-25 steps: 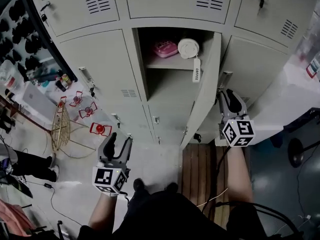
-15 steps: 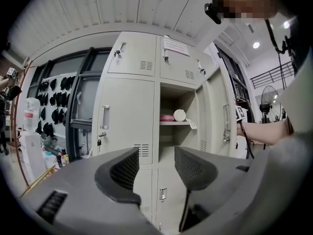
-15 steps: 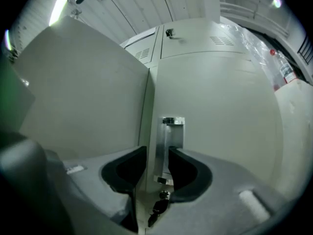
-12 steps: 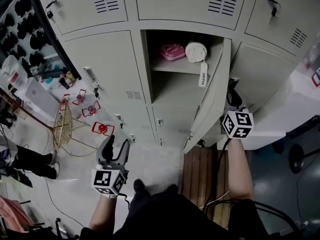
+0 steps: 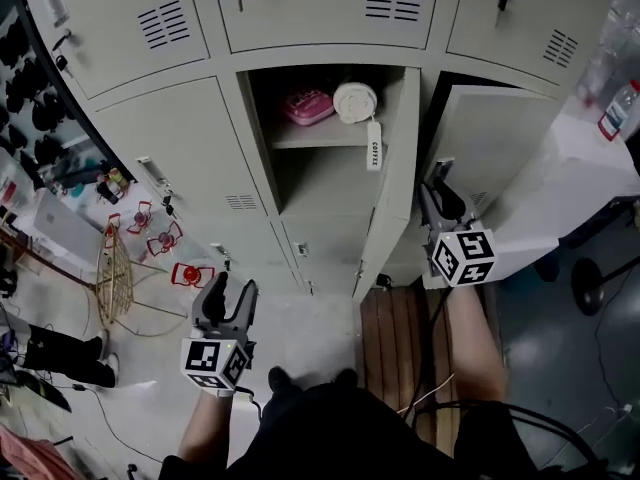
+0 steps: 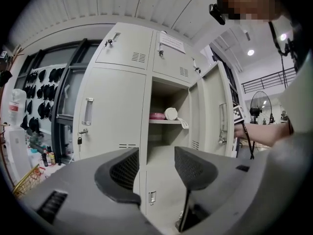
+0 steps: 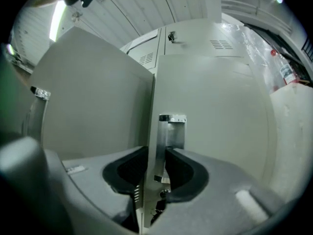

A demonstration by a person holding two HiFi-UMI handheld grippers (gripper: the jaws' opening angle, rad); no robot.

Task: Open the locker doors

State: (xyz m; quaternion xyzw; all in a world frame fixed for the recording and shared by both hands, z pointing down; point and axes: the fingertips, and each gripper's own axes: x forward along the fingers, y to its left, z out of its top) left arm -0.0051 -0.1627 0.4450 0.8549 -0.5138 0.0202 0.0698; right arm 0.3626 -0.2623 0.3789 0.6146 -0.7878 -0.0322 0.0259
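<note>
Right gripper view: handle upright between the jaws, right-hand door ajar

Logged the right gripper [image 7: 156,170] clamped across the free edge of the right locker door [image 7: 220,121], one pad behind that edge and the other against the metal handle [image 7: 168,136]. Had just drawn the jaws closer, with edge and handle between them.

Noted the handle's long axis as upright, set crosswise to the jaws and lying dead ahead of the gripper, not off to either side.

Placed the same door, by the head view, as part open: free edge at the gripper, hinge side away to the right. Judged the coming pull to turn on that hinge, so an arc toward the person and out to the right. Judged a straight backward tug likely to drag the pads off the handle.

Listed the middle locker door [image 5: 392,188] as already swung wide, edge-on, just left of the right gripper.

Listed the left gripper [image 5: 233,286] low at the left, jaws held apart, nothing between them.

Recorded the left locker door [image 5: 175,118] as shut, its own handle upright, lying up and to the left of the left gripper and well apart from it. Reckoned the left gripper the nearer of the two to that door.
</note>
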